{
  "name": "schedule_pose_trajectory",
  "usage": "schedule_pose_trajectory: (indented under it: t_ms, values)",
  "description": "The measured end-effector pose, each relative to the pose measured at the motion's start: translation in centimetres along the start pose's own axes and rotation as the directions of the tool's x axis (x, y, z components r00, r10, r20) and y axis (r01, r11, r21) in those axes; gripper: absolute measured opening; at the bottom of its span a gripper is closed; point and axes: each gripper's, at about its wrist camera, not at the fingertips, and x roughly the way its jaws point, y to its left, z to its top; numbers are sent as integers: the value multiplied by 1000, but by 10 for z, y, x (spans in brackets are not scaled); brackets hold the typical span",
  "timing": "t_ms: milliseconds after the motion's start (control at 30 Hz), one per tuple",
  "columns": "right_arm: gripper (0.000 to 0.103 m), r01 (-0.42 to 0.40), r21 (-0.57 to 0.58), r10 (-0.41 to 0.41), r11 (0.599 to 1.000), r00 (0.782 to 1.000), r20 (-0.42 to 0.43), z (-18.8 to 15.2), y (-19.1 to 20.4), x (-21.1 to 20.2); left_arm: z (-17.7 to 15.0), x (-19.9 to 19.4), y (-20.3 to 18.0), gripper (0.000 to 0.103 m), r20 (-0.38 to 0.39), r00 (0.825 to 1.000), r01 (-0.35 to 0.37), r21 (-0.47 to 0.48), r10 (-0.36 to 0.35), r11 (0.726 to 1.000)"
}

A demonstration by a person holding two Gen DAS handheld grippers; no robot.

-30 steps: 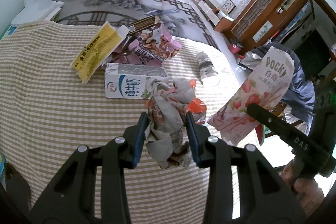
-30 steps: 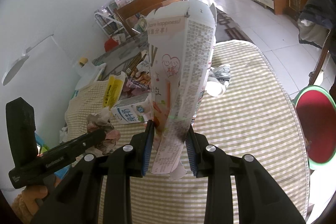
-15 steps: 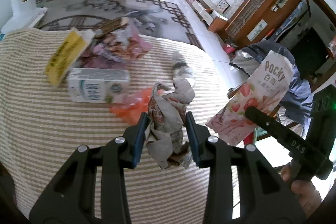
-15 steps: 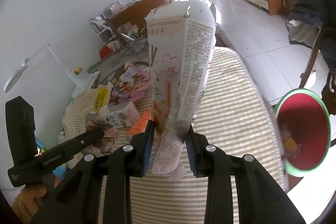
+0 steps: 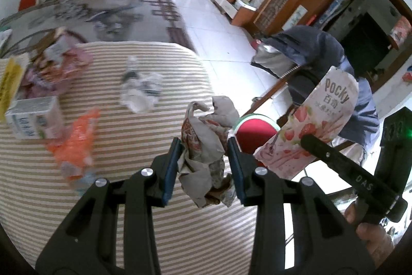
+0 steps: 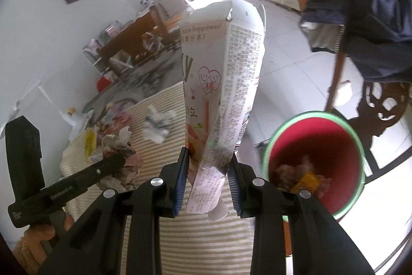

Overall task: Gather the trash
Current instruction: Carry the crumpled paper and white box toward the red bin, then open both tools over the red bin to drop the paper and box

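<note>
My left gripper (image 5: 203, 159) is shut on a crumpled grey paper wad (image 5: 206, 146), held above the striped tablecloth (image 5: 134, 210) near the table's right edge. My right gripper (image 6: 208, 169) is shut on a flattened pink Pocky box (image 6: 221, 84), which stands upright between the pads. The same Pocky box (image 5: 316, 125) shows to the right in the left wrist view. A red bin with a green rim (image 6: 314, 166) stands on the floor right of the table and holds some trash. The bin (image 5: 253, 132) peeks out behind the wad.
Left on the table lie a milk carton (image 5: 33, 120), an orange wrapper (image 5: 74, 143), a crushed clear bottle (image 5: 140, 89), a yellow packet (image 5: 10, 79) and pink wrappers (image 5: 59, 63). A wooden chair draped with a dark jacket (image 6: 368, 35) stands beside the bin.
Both grippers have swung to the right across the table with their loads. The pile of trash has slid to the left of view and the red bin has come into sight.
</note>
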Motion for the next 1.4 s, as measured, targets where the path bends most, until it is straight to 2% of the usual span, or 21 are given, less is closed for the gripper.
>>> schedule_pose_trajectory:
  t_ms: [400,733,1100,1133,1200,1233,1333,1400]
  values:
    - [29,105,128,-106,986,994,1,-9,-94,-30,-5,54,-80,36,-77,996,48,82,-42,995]
    - [29,146,178,-145,973,989,-21,-19,-130,-41,-9,87,-119,36,-138,989,77,128,-59,989]
    - [29,164,205,-159,965,986,-40,-25,-145,-41,-7,116,-154,37,-185,979,118,190,-82,975]
    - [29,164,208,-159,964,986,-42,-25,-145,-39,-6,119,-157,40,-186,979,119,196,-82,973]
    - [29,162,211,-156,964,987,-46,-24,-145,-37,-5,121,-159,63,-182,981,107,202,-70,973]
    - [31,160,215,-153,964,987,-48,-23,-145,-35,-4,122,-159,82,-169,984,90,205,-55,975]
    - [32,143,229,-137,963,990,-44,-20,-146,-29,-2,117,-155,83,-142,988,83,202,-54,976]
    - [43,145,232,-140,962,989,-40,-18,-146,-26,0,114,-150,84,-137,990,69,202,-41,977]
